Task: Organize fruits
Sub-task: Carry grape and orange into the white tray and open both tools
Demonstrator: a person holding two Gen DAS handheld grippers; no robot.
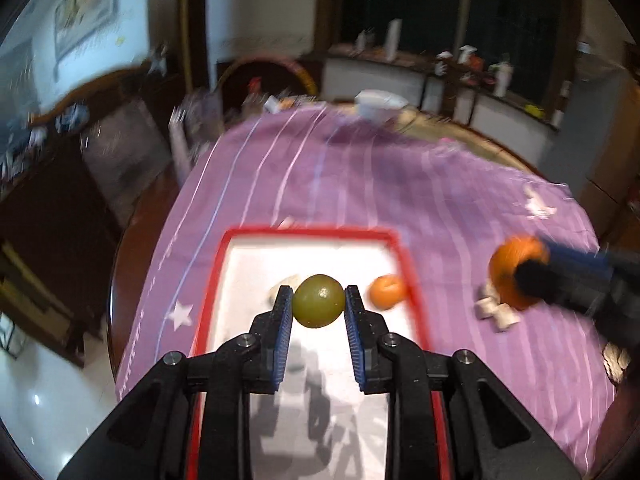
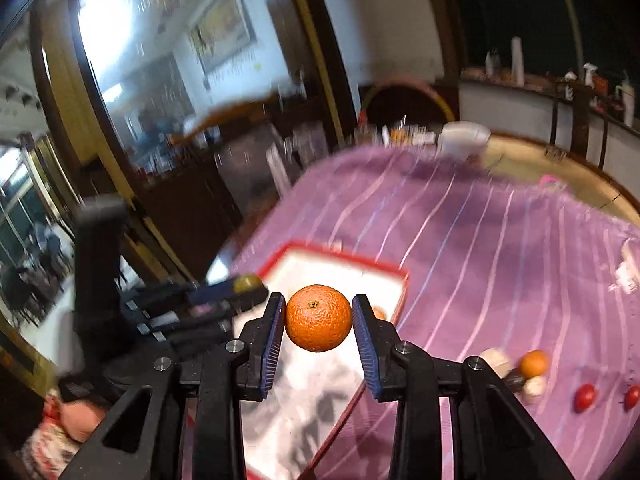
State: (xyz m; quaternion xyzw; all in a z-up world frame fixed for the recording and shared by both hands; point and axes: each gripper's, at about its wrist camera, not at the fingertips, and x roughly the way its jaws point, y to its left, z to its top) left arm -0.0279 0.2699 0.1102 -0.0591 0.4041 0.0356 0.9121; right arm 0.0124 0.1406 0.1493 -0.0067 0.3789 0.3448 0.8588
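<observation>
Two handheld grippers each carry a fruit above a red-rimmed tray (image 1: 216,280) on a purple striped tablecloth (image 1: 360,184). The left gripper (image 1: 318,300) is clamped tight on a green round fruit (image 1: 319,301), its blue pads pressing both sides, over the tray's white floor. The right gripper (image 2: 319,318) pinches a large orange (image 2: 319,318) over the tray's near edge. One small orange (image 1: 386,291) lies inside the tray by its right rim. Two red tomatoes (image 2: 585,397) and another small orange fruit (image 2: 533,363) rest on the cloth.
</observation>
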